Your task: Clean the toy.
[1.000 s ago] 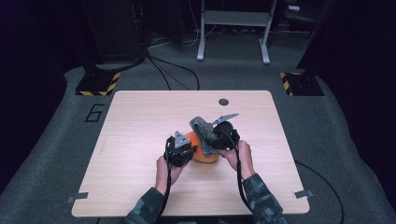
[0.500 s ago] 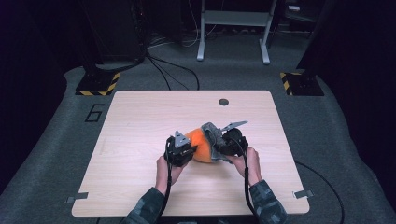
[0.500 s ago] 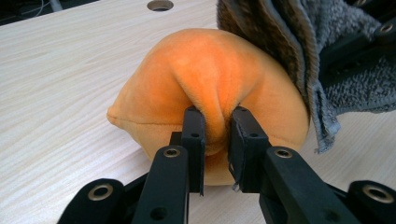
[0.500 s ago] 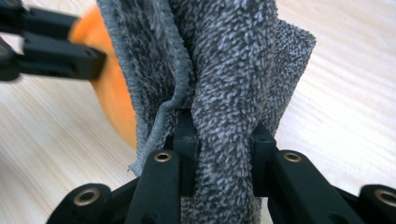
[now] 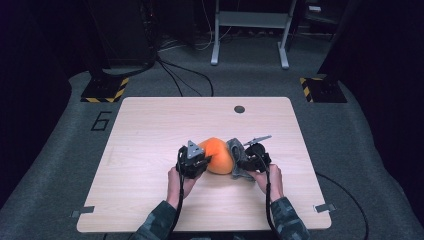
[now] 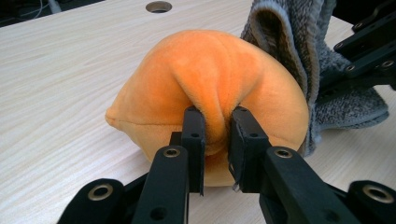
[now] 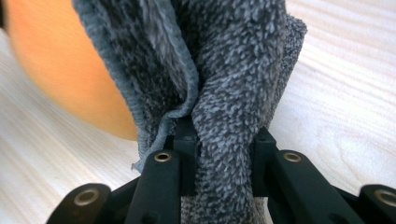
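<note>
An orange plush cushion (image 5: 218, 155) lies on the wooden table (image 5: 150, 130), a little in front of its middle. My left gripper (image 5: 196, 164) is at the cushion's left end, shut on a pinched fold of the orange plush (image 6: 215, 126). A grey fluffy cloth (image 5: 237, 159) rests against the cushion's right side. My right gripper (image 5: 248, 163) is shut on a bunched fold of that cloth (image 7: 223, 140), which rises between its jaws, with the orange cushion (image 7: 56, 70) just behind it to the left.
A round cable hole (image 5: 239, 109) sits near the table's far edge. Bare wood lies all around the cushion. Beyond the table are a metal stand (image 5: 250, 30), floor cables and hazard-striped blocks (image 5: 105, 90) on the grey floor.
My right gripper has come down and to the right with the grey cloth, from on top of the cushion to its right side near the table. The left gripper has held still.
</note>
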{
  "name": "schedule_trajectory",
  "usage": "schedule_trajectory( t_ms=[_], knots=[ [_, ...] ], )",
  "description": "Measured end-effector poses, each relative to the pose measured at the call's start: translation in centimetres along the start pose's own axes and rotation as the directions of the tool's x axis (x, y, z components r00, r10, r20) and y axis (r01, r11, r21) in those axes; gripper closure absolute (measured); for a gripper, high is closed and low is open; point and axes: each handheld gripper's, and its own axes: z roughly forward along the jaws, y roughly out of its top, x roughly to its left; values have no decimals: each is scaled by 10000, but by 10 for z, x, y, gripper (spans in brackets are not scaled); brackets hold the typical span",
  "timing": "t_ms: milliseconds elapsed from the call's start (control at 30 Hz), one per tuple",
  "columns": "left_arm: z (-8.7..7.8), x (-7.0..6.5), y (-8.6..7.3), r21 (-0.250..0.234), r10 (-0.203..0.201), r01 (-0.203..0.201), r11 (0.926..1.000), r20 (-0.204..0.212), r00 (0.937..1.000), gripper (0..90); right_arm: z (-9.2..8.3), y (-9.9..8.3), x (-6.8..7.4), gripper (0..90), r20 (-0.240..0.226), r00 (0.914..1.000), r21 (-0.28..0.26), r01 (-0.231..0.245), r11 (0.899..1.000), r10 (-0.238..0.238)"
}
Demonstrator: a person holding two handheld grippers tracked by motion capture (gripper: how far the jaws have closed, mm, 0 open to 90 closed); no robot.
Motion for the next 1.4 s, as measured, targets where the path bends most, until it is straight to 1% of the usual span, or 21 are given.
schedule_trajectory(
  t_ms=[33, 200, 300, 367, 400, 433, 533, 600, 633, 733, 767, 833, 900, 967, 1033, 1133, 1167, 1267, 1333, 1367, 1400],
  knots=[
    [0, 0, 0, -4, -2, 2, 10000, -4, 10000, 772, 3, -1, -1, 717, 104, 9997, 151, -220, 9996, 218],
    [0, 1, 0, 1, 7, -7, 10000, -6, 10000, 771, 13, -6, -9, 716, 42, 9990, 405, -456, 9981, 455],
    [-1, 0, 0, -5, 4, -4, 10000, 6, 10000, 770, 9, -6, -9, 715, 49, 9992, 544, -399, 9977, 397],
    [-1, 1, 0, 7, 43, -43, 10000, 17, 10000, 769, 3, -4, -8, 716, 158, 9991, 434, -389, 9983, 382],
    [-1, 1, 0, 0, 19, -19, 10000, 22, 10000, 769, -3, -3, -7, 716, 216, 9992, 233, -345, 9991, 340],
    [-1, 1, 0, 8, 44, -44, 10000, 16, 10000, 769, -7, -2, -7, 716, 179, 9997, 75, -175, 9998, 173],
    [-1, 1, 0, 4, 33, -33, 10000, 11, 10000, 768, -29, 8, 5, 716, 142, 9999, -569, 106, 9983, -98],
    [-1, 0, 1, -5, 61, -61, 10000, 4, 10000, 766, -39, 15, 15, 716, 8, 9985, -746, 547, 9957, -548],
    [-1, 0, 1, -13, 59, -59, 10000, 3, 10000, 766, -41, 18, 19, 716, -46, 9980, -770, 625, 9951, -630],
    [-1, 1, 1, 1, 51, -51, 10000, 48, 10000, 761, -35, 26, 31, 717, -108, 9953, -563, 958, 9938, -965],
    [-1, 1, 1, -13, 40, -40, 10000, 41, 10000, 757, -30, 28, 32, 718, -80, 9955, -403, 942, 9947, -946],
    [-3, 2, 0, -57, 89, -88, 9999, 52, 9999, 740, -22, 29, 32, 718, -71, 9957, -383, 916, 9951, -919],
    [-5, 2, 0, -137, 235, -234, 9996, 79, 9997, 709, -21, 29, 30, 719, -174, 9965, -417, 811, 9958, -819],
    [-8, 2, 0, -153, 385, -384, 9991, 53, 9992, 640, -20, 30, 28, 719, -61, 9962, -424, 861, 9954, -865],
    [-9, 3, -1, -70, 380, -380, 9993, 100, 9992, 551, -21, 31, 27, 719, -3, 9960, -401, 890, 9952, -891],
    [-8, 5, -4, 203, 513, -516, 9985, 149, 9986, 458, -20, 33, 26, 719, 18, 9961, -419, 878, 9953, -878],
    [-7, 4, -6, 242, 667, -668, 9975, 33, 9978, 434, -20, 34, 25, 719, 53, 9961, -430, 888, 9951, -886],
    [-4, 2, -6, 323, 1025, -1023, 9942, -65, 9947, 385, -20, 35, 25, 719, 43, 9960, -401, 896, 9952, -895],
    [-2, -1, -4, 559, 1461, -1450, 9878, -156, 9891, 363, -20, 36, 25, 719, 29, 9955, -381, 948, 9948, -947],
    [0, -2, -4, 655, 1614, -1605, 9849, -79, 9869, 347, -19, 36, 25, 720, 56, 9955, -404, 949, 9947, -948],
    [1, -2, -3, 697, 1748, -1734, 9824, -149, 9845, 325, -19, 36, 25, 719, 25, 9955, -390, 947, 9947, -947]
  ],
)
